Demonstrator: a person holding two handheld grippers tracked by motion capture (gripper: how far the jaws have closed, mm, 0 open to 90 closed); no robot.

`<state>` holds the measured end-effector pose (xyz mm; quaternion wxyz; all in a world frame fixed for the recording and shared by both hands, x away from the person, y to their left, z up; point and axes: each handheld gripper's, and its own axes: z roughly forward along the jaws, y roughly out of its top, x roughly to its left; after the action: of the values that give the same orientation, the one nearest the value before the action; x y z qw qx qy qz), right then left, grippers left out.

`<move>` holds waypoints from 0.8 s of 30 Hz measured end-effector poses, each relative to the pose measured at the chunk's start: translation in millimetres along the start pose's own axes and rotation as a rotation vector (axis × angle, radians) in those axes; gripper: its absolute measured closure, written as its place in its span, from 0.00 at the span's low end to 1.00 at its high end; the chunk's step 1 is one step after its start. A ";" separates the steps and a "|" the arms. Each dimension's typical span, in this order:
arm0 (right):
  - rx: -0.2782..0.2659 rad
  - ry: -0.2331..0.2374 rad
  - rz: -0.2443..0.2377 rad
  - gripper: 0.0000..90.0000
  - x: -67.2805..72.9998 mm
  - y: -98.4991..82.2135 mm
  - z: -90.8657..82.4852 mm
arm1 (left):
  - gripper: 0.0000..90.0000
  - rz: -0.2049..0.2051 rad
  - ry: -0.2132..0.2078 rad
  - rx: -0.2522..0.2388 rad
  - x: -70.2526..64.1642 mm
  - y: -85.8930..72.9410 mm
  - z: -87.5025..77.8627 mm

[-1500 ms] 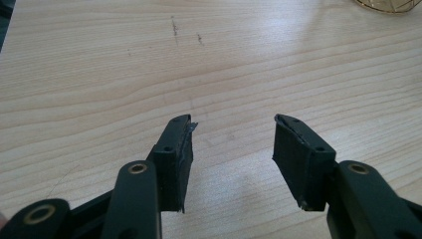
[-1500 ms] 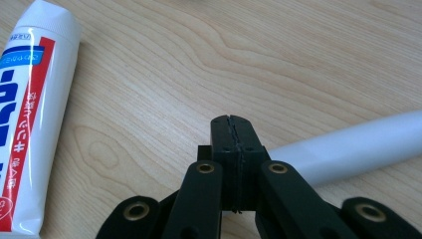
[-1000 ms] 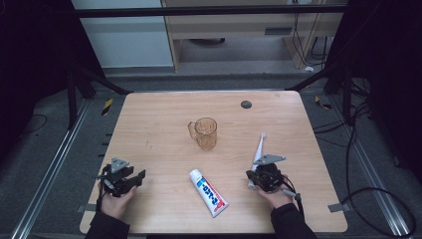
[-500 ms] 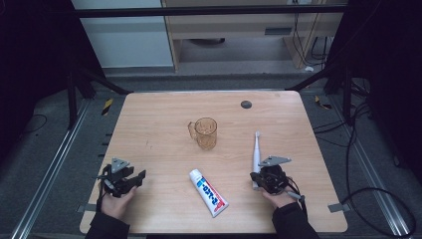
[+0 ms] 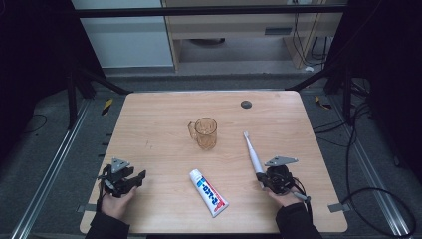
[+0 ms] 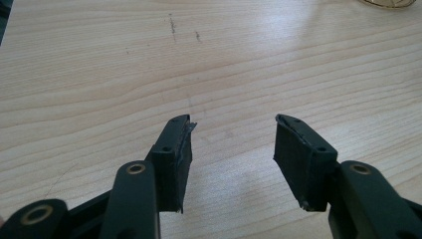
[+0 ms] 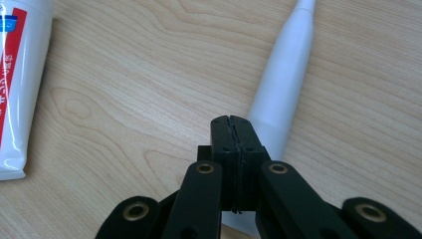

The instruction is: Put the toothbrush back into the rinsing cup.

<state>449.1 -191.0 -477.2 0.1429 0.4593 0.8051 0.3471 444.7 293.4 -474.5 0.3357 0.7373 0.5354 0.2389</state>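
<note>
High view, left to right. At lower left, the left gripper rests on the tabletop with its jaws standing apart and nothing between them; the left gripper view shows bare wood grain ahead of both pads. At centre stands an amber translucent cup, handle toward the frame's left, and below it a toothpaste tube lies flat, slanting toward lower right. At lower right, a white electric toothbrush lies on the wood, its slim head toward the cup and its thick end at the right gripper. In the right gripper view the right gripper's jaws are pressed together, pad on pad, and the toothbrush passes beside and beneath them rather than between; whether the jaw tips touch the handle cannot be told. The step in hand appears to be the approach to the toothbrush, not yet a grasp. The next move probably calls for parting the right jaws, straddling the thick handle, then closing and lifting it, likely toward the cup.
</note>
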 end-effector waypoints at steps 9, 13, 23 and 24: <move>0.008 -0.016 0.012 1.00 -6.9 -1.7 -2.4 | 0.53 0.001 0.002 0.001 -0.1 -0.1 0.0; 0.011 -0.024 0.014 1.00 -8.3 -2.1 -2.7 | 0.53 0.002 0.002 0.001 -0.1 -0.1 0.1; -0.018 -0.019 0.022 0.93 -7.6 4.2 -8.2 | 0.52 0.005 -0.004 0.003 -0.3 0.4 2.2; -0.022 -0.020 0.025 0.92 -7.9 6.0 -9.4 | 0.52 0.004 -0.005 0.002 -0.4 0.5 2.6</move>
<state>452.0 -199.6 -467.0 0.1516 0.4713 0.7938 0.3533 446.8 292.2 -475.9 0.3357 0.7393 0.5333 0.2373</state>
